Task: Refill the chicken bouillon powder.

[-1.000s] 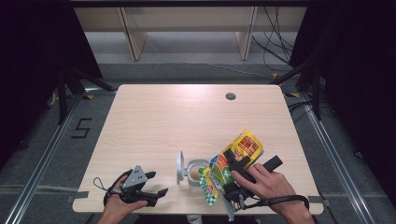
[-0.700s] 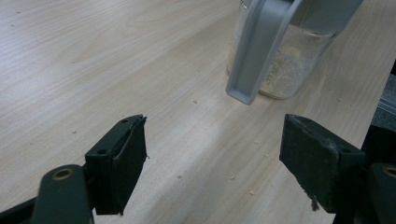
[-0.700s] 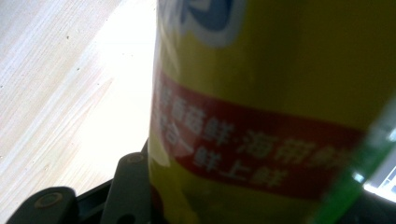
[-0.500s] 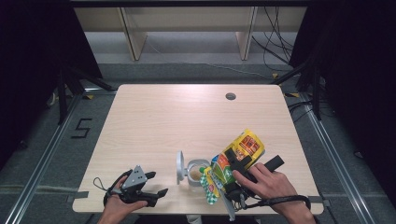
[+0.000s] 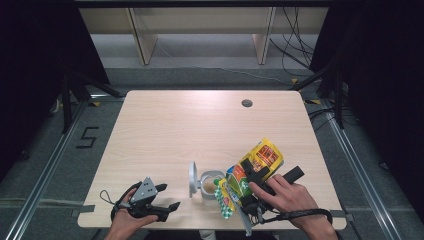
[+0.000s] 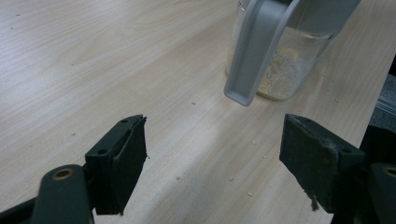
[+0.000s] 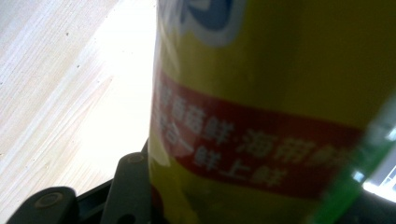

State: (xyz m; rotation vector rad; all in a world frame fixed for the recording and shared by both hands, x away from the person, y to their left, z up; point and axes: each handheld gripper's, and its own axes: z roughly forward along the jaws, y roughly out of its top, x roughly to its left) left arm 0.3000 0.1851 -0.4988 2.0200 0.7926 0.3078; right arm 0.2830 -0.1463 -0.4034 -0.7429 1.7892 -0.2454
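While the high view looks down on the wooden table (image 5: pixel 190 130), the right gripper (image 5: pixel 248 181) sits in the lower right of the frame, clamped on a yellow seasoning pouch (image 5: pixel 262 156) that tilts down-left toward an open glass jar (image 5: pixel 209 184). The jar stands at lower centre, its grey lid (image 5: pixel 192 178) flipped up on its left side, and the pouch's green lower end lies just beside the jar's rim. At lower left, the left gripper (image 5: pixel 167 196) rests near the table's front edge with its jaws spread and nothing between them, well apart from the jar.

From the left gripper view, the two black jaws stand wide at the bottom of the frame, bare tabletop between them. The jar (image 6: pixel 285 70), holding pale granules, sits at upper right with its lid (image 6: pixel 261 46) hanging in front of it.

From the right gripper view, the pouch (image 7: pixel 280 93) looms close across the centre and right, its red band bearing white characters, and one black jaw presses its lower left edge.
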